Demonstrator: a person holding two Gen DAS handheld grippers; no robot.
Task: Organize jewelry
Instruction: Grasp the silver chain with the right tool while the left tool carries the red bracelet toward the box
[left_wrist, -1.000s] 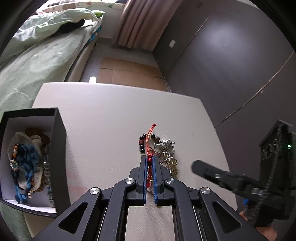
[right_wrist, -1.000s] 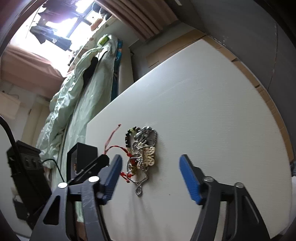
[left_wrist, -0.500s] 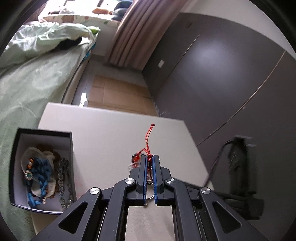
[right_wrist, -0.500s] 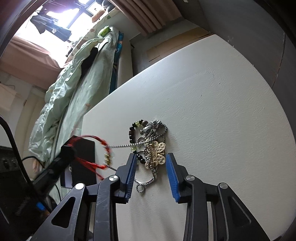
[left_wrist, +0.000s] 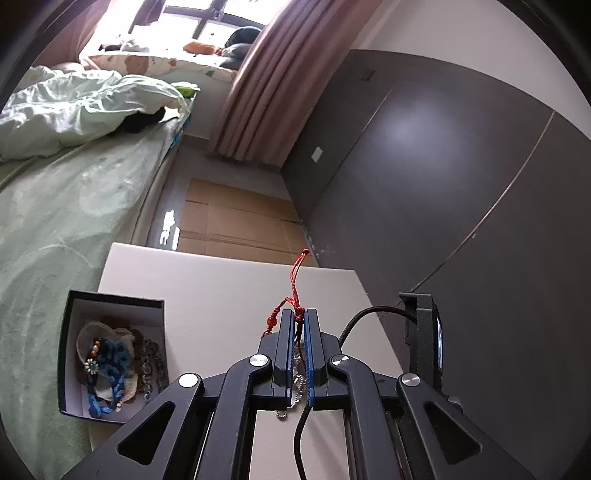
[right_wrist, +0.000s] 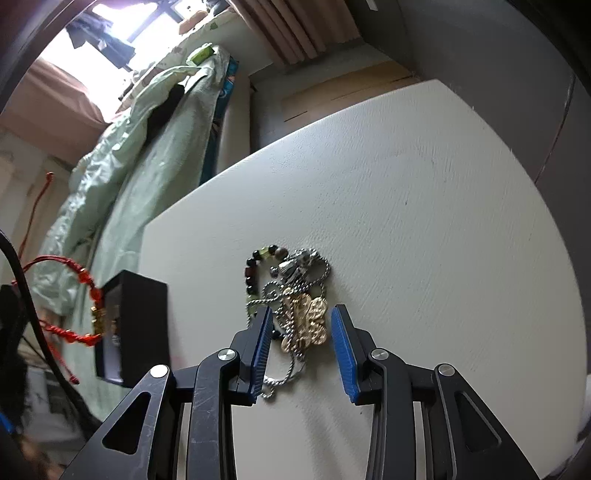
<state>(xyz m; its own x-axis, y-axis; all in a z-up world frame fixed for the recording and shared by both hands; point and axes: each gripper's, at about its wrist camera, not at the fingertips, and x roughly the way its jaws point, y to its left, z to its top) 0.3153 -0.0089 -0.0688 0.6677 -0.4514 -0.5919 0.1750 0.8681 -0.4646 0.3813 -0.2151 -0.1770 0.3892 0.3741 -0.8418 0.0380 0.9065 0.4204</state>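
Note:
My left gripper (left_wrist: 299, 314) is shut on a red cord bracelet (left_wrist: 294, 291) and holds it above the white table (left_wrist: 207, 295). The bracelet hangs in the air at the left of the right wrist view (right_wrist: 86, 280). A black box (left_wrist: 110, 350) with several bracelets inside sits on the table to the left; it also shows in the right wrist view (right_wrist: 133, 325). My right gripper (right_wrist: 301, 314) is open over a tangle of jewelry (right_wrist: 291, 295): a silver chain, a gold butterfly piece and a dark bead bracelet. Its fingers straddle the pile's near part.
A bed with green bedding (left_wrist: 66, 177) runs along the left of the table. Dark wardrobe panels (left_wrist: 443, 184) stand on the right. Cardboard (left_wrist: 232, 221) covers the floor beyond the table's far edge. A black cable (left_wrist: 362, 321) runs by my left gripper.
My left gripper has lifted the red bracelet up and clear of the pile. My right gripper narrowed over the pile, then widened a little, and now straddles it.

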